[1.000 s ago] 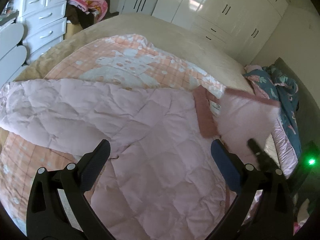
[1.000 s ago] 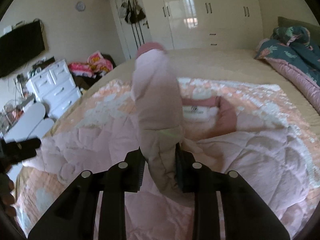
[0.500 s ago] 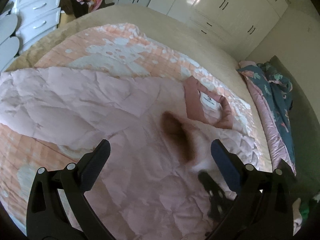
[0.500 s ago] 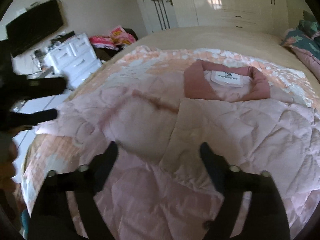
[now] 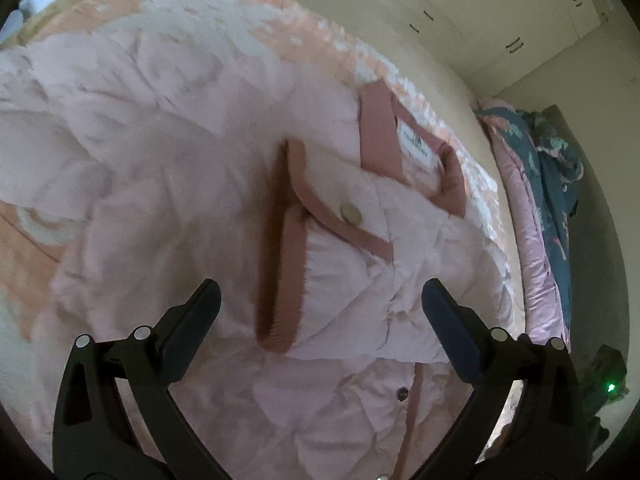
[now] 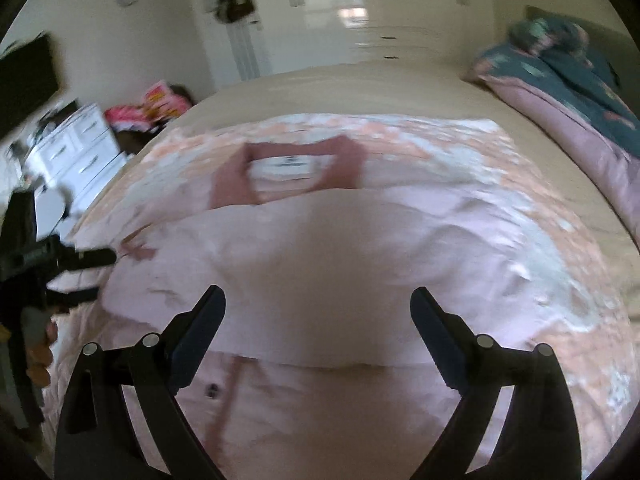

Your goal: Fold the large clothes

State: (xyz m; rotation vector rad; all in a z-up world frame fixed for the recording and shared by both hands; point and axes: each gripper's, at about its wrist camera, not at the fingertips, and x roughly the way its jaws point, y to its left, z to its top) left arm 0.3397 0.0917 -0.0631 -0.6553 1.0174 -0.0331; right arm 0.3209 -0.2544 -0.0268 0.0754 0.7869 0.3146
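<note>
A pale pink quilted jacket (image 5: 200,184) lies spread on the bed, its dusty-rose collar (image 5: 376,132) and white label (image 5: 414,146) toward the far side. One sleeve is folded across the front, and its rose cuff (image 5: 280,280) lies just beyond my left gripper (image 5: 319,292). That gripper hovers open over the cuff, holding nothing. My right gripper (image 6: 317,298) hangs above the folded sleeve (image 6: 340,248). Its jaws are opening, with only cloth below them and nothing between the pads. The left gripper's fingers (image 6: 80,258) show at the left edge of the right wrist view.
A peach and white blanket (image 5: 312,28) lies under the jacket on the beige bed (image 6: 360,84). A dark floral duvet (image 5: 552,160) is piled along the right side. White drawers (image 6: 76,148), a wall screen (image 6: 24,80) and white wardrobes (image 5: 500,12) ring the room.
The right gripper let go of the raised sleeve, which dropped across the jacket's front, and its jaws went from shut to wide. The left gripper sank closer to the cuff.
</note>
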